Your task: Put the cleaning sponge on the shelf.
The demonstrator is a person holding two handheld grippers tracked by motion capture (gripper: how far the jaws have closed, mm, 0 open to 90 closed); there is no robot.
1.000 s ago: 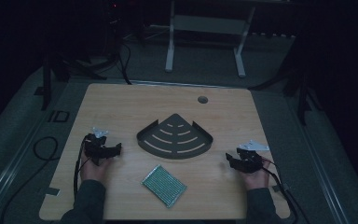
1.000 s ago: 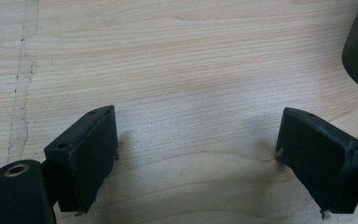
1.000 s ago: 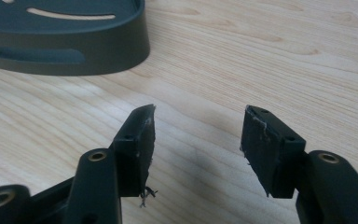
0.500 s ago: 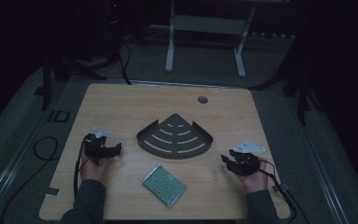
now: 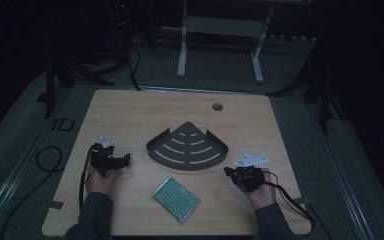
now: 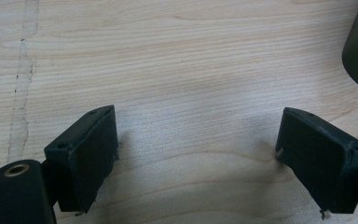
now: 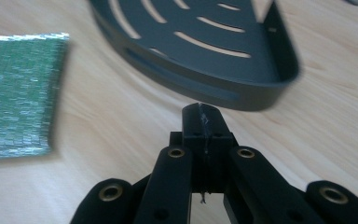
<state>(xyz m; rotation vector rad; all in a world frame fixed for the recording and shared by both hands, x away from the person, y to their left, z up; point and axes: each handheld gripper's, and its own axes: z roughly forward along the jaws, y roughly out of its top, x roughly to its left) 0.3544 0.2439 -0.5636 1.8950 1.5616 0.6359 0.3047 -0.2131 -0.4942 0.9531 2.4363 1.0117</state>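
Wood table [image 5: 130, 115]: no legible text. Left gripper [image 6: 196, 154] wide open, empty; right gripper [image 7: 204, 122] closed, empty, near slotted tray [image 7: 205, 42].

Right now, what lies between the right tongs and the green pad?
Bare wood: in the high view, only tabletop separates the right tongs from the green pad.

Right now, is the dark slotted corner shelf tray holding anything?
Empty. The dark slotted corner shelf tray shows only bare slots; the green sponge lies apart on the table.
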